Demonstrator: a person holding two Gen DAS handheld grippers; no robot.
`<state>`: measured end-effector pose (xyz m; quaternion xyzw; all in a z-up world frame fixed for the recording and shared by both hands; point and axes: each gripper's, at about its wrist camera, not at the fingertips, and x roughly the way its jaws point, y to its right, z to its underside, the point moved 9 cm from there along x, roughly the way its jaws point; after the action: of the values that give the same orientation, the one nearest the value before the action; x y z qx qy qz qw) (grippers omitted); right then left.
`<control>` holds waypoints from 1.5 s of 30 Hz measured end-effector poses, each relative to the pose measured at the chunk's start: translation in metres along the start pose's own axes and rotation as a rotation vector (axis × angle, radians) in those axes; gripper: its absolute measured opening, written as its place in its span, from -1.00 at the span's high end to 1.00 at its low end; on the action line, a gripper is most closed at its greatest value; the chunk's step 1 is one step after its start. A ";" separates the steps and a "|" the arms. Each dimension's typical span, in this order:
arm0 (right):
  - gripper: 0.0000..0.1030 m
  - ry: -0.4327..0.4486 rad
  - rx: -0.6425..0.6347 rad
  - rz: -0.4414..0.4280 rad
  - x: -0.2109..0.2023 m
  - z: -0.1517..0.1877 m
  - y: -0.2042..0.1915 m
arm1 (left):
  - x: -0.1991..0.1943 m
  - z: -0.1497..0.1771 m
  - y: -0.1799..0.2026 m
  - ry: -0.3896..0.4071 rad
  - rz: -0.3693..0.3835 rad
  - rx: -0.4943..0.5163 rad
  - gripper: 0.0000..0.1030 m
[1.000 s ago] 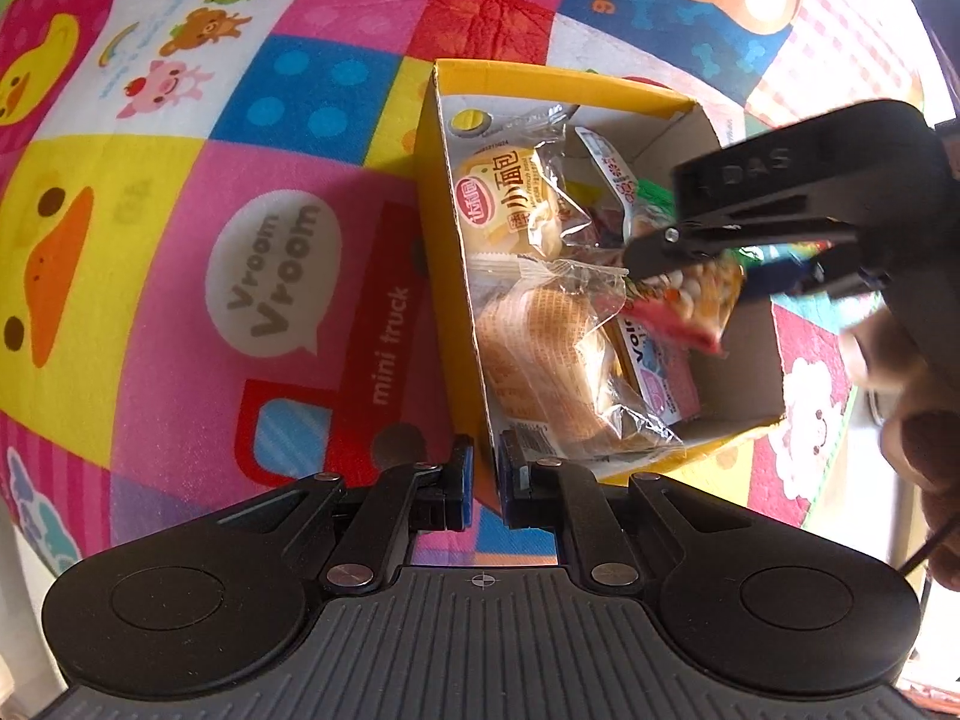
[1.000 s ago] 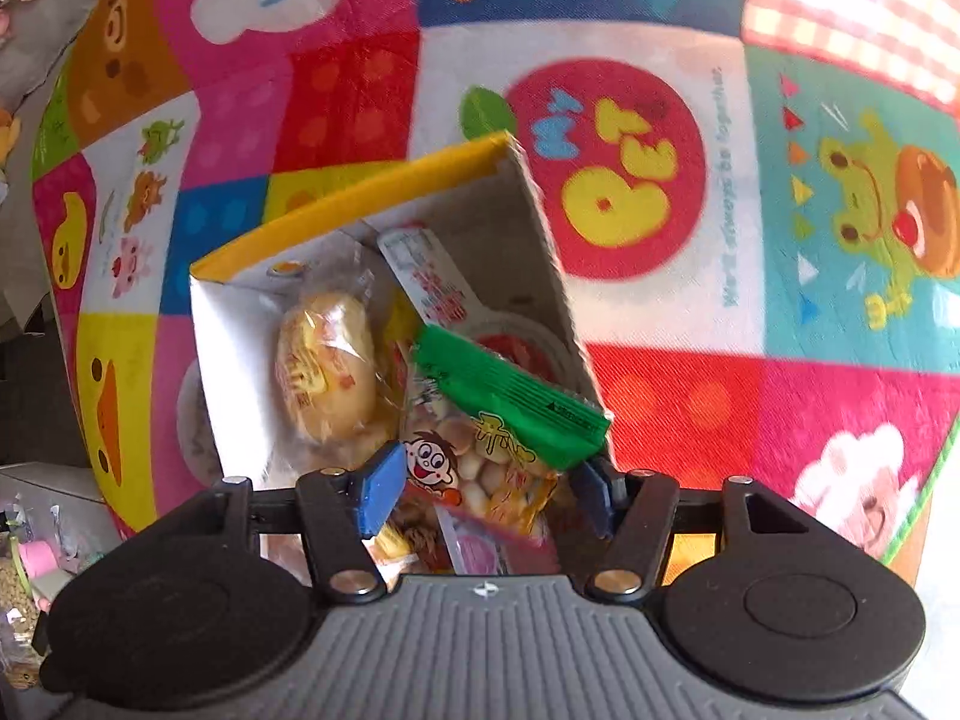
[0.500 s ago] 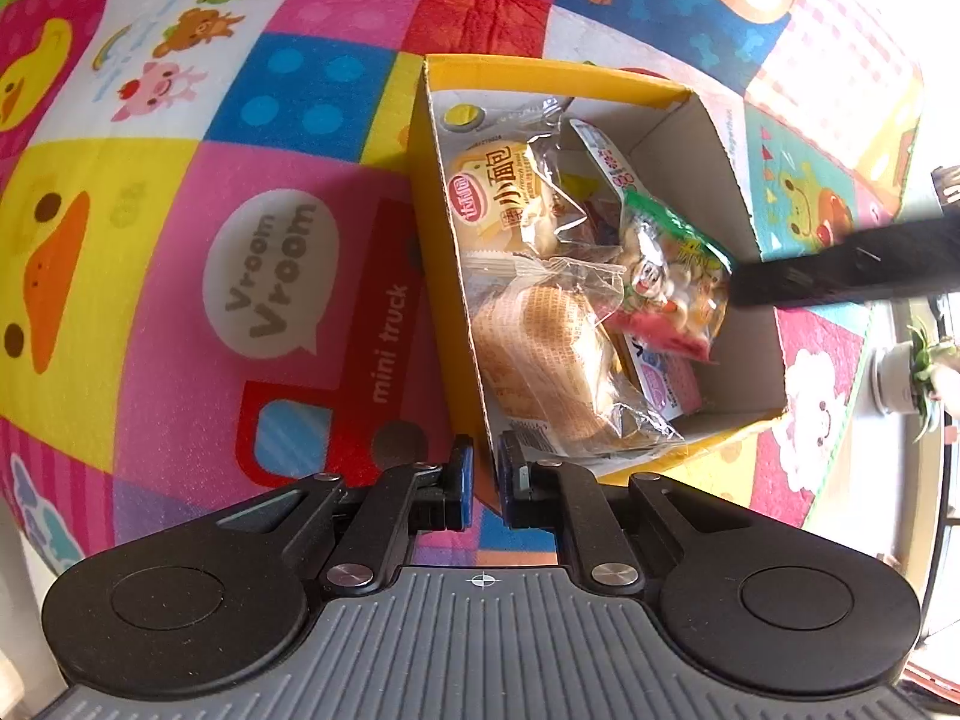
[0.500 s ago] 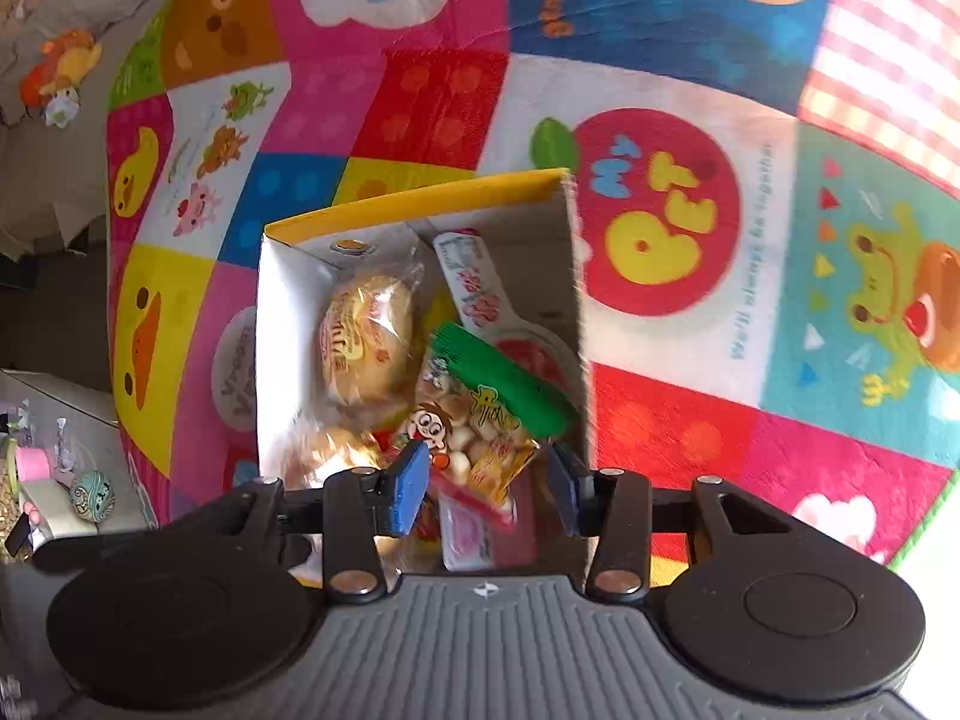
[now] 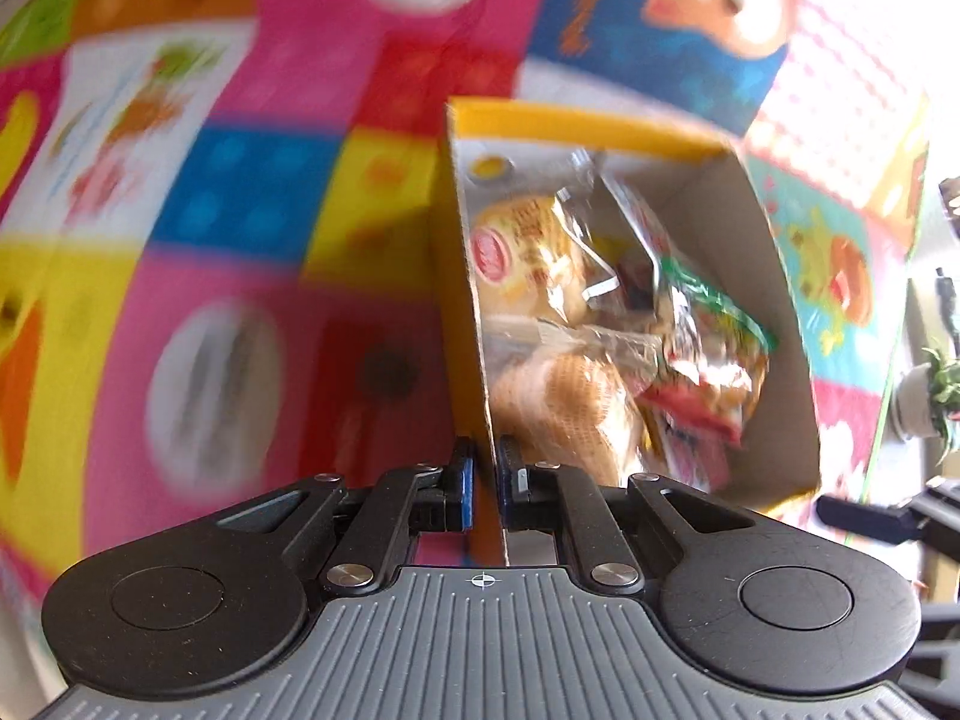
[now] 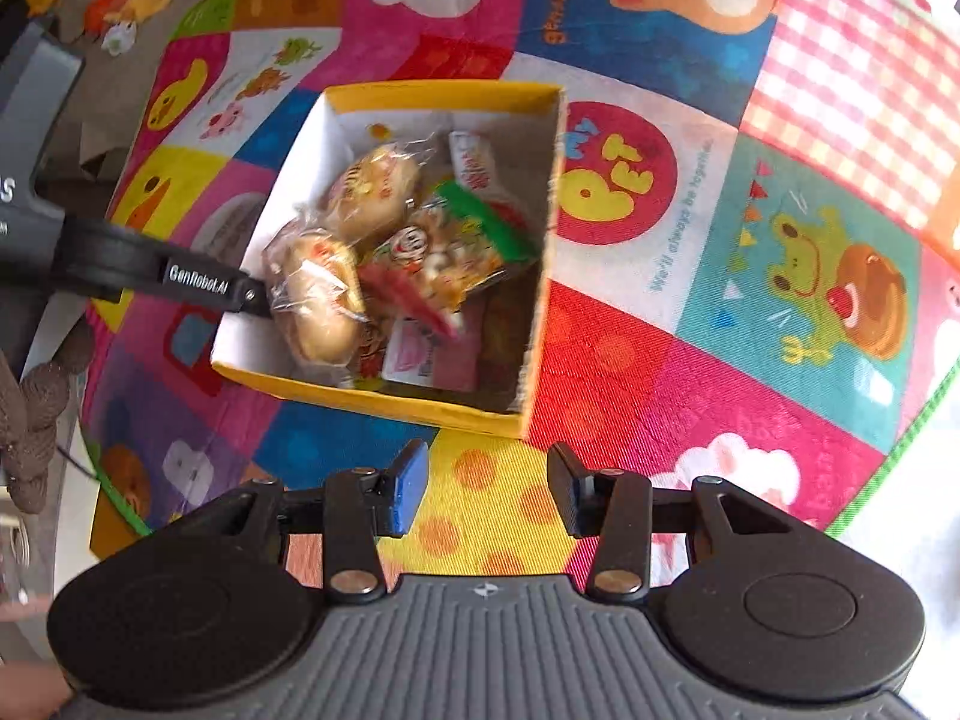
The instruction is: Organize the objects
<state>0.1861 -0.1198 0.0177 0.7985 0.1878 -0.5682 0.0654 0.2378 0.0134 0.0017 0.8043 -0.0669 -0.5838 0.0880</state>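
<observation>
Left tool [image 5: 486,468] clamps the yellow snack box's [image 6: 384,387] wall; right tool [image 6: 487,489], apart and empty, next needs another item.

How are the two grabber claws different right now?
The left gripper is pinched shut on the yellow box wall; the right gripper is open and holds nothing. The left reaches the box; the right hangs apart from it, above the play mat. Both are black with blue pads.
</observation>
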 end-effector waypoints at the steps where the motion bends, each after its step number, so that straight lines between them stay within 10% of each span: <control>1: 0.09 0.027 0.014 0.001 0.004 -0.006 0.003 | 0.003 -0.015 0.004 0.031 0.000 0.039 0.82; 9: 0.08 0.256 0.099 -0.011 0.021 -0.082 0.035 | 0.024 -0.106 -0.012 0.141 -0.105 0.163 0.62; 17: 0.08 0.377 0.183 0.105 0.029 -0.112 0.075 | 0.035 -0.103 -0.048 0.203 -0.157 0.127 -0.72; 25: -0.05 0.330 0.058 0.016 0.018 -0.060 0.028 | 0.050 -0.084 -0.058 0.191 -0.092 0.017 -0.83; 45: -0.28 0.317 0.117 0.274 0.048 -0.059 0.044 | 0.051 -0.092 -0.051 0.257 -0.085 0.147 -0.83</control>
<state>0.2681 -0.1311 -0.0120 0.8983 0.0520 -0.4314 0.0652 0.3417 0.0585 -0.0289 0.8787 -0.0636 -0.4729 0.0121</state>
